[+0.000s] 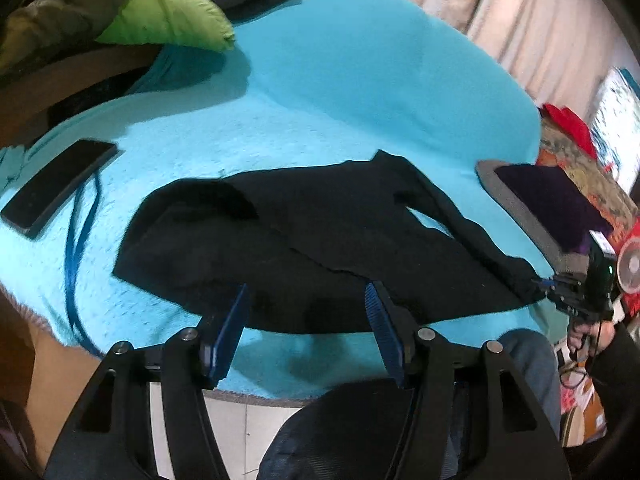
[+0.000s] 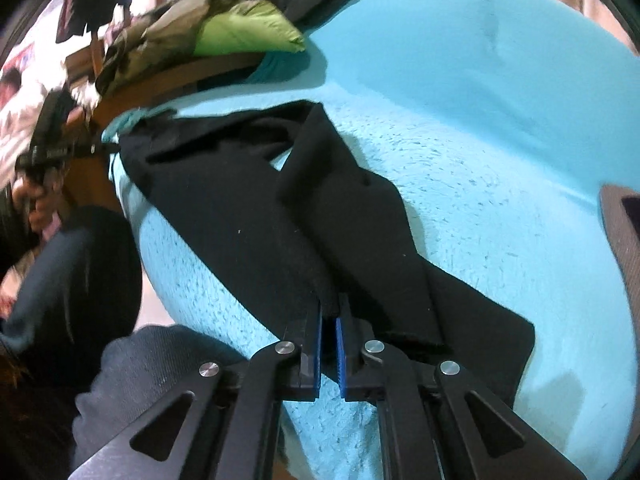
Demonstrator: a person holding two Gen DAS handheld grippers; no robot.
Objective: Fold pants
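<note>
Pants (image 2: pixel 248 200) hem inside right gripper (image 2: pixel 329 312)

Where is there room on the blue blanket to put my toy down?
The blue blanket is bare beyond the black pants, toward the curtain. It's crowded by the phone, the green pillow, and the grey-edged cushion.

Black pants (image 1: pixel 320 240) are spread on a turquoise blanket (image 1: pixel 360 92); a lime-green cushion (image 1: pixel 172 16) is seen at its far corner.
</note>
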